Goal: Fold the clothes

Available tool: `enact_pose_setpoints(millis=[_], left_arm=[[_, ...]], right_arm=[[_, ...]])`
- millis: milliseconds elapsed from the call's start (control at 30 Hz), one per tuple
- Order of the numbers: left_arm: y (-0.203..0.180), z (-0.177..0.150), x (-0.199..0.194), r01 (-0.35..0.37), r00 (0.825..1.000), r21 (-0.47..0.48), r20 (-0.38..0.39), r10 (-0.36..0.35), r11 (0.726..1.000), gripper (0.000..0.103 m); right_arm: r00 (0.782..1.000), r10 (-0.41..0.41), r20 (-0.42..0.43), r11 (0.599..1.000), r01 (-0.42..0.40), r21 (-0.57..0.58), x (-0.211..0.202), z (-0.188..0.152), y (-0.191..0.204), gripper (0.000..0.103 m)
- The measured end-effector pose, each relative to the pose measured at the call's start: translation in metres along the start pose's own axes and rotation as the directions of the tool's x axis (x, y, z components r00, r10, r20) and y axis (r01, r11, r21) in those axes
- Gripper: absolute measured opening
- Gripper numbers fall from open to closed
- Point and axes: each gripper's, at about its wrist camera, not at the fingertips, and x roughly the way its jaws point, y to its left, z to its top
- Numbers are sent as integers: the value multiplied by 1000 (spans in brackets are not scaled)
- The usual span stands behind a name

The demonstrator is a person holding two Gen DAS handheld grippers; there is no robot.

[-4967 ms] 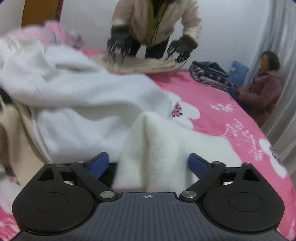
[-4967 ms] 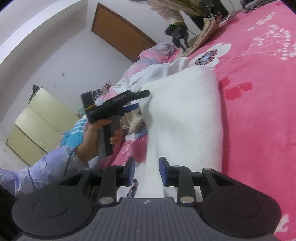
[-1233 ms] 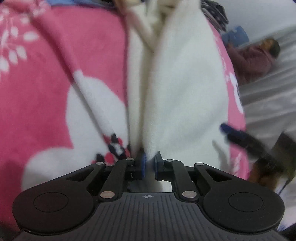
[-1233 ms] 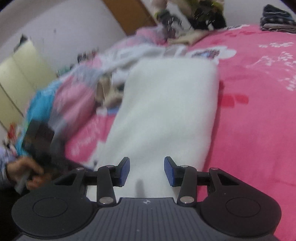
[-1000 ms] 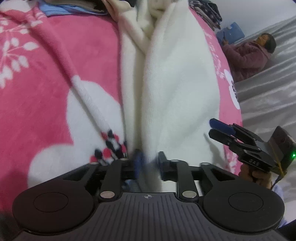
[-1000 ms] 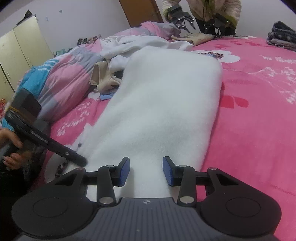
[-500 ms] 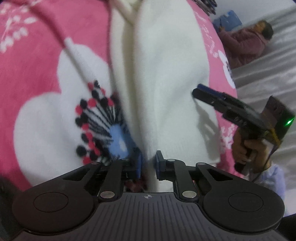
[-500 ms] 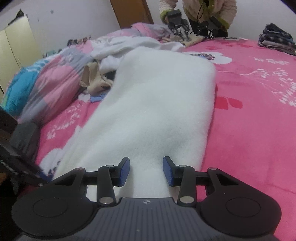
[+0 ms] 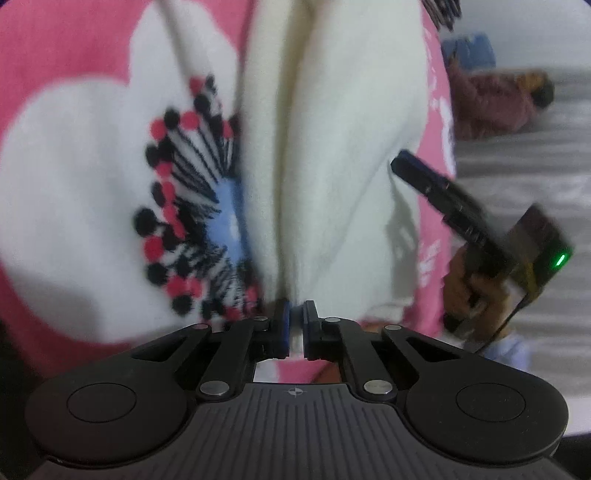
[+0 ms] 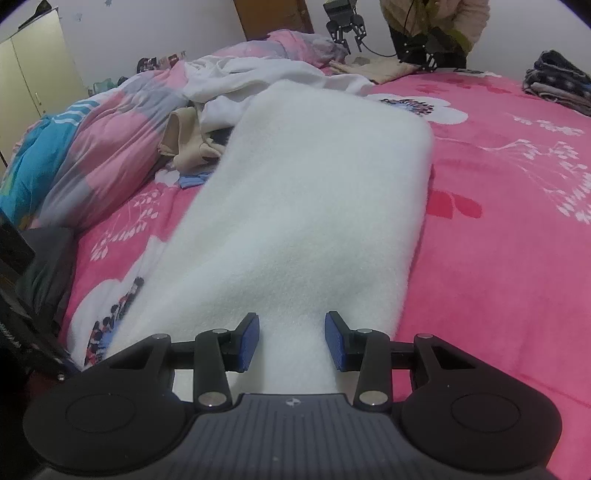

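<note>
A white fleece garment lies lengthwise on the pink flowered bedspread. In the left wrist view the same fleece runs up from my left gripper, which is shut on a fold at its near edge, low over the white flower print. My right gripper is open, its blue pads apart above the fleece's near end. In the left wrist view that right gripper hovers by the fleece's right edge, held by a hand, and throws a shadow on the cloth.
A pile of loose clothes and a pink-and-blue quilt lie left of the fleece. Across the bed a standing person handles a beige garment. Folded dark clothes sit far right. Another person sits beside the bed.
My left gripper's pads have come together on the fleece's edge, and it has sunk closer to the bedspread while rolling. The right gripper has stayed about where it was, still open.
</note>
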Motion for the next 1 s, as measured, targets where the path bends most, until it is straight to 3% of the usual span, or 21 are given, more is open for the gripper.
enact_pose_setpoints(millis=[100, 200, 267, 367, 500, 600, 700, 767, 833, 967, 1000], left_arm=[[5, 1, 5, 56, 998, -59, -4, -56, 997, 6], [13, 4, 7, 59, 998, -113, 6, -58, 992, 14], [15, 0, 4, 63, 998, -134, 15, -62, 989, 7], [-4, -9, -2, -7, 999, -5, 35, 8, 1000, 5], [-22, -24, -23, 70, 998, -19, 4, -70, 997, 4], [-33, -27, -28, 0, 1000, 68, 3, 0, 998, 4], [-15, -21, -12, -115, 993, 88, -4, 116, 989, 5], [-11, -19, -1, -134, 991, 122, 2, 135, 983, 7], [-32, -24, 2, -205, 978, 244, 31, 204, 948, 7], [-76, -55, 6, -386, 919, 554, 162, 359, 738, 7], [-80, -61, 6, -406, 910, 583, 187, 371, 703, 8]], right_arm=[[1000, -8, 1, 1000, 8, -12, 0, 0, 2, 42], [1000, -6, 6, 1000, 6, -18, 0, -2, 3, 42], [1000, 5, 10, 1000, -5, -2, 0, -2, 0, 42], [1000, 14, 16, 1000, -14, 8, -1, -2, -3, 42], [1000, 5, 19, 1000, -5, 5, -2, -3, -1, 42], [1000, 10, 14, 1000, -10, -3, -1, -2, -1, 42], [1000, 14, 11, 1000, -14, 0, -1, -2, -3, 42], [1000, 14, 12, 1000, -14, -3, 0, -3, -2, 42], [1000, 11, 14, 1000, -11, -4, 0, -3, -2, 42], [1000, 0, 10, 1000, 1, -13, 0, -4, -1, 42], [1000, -6, 7, 1000, 6, -20, 1, -4, 1, 42]])
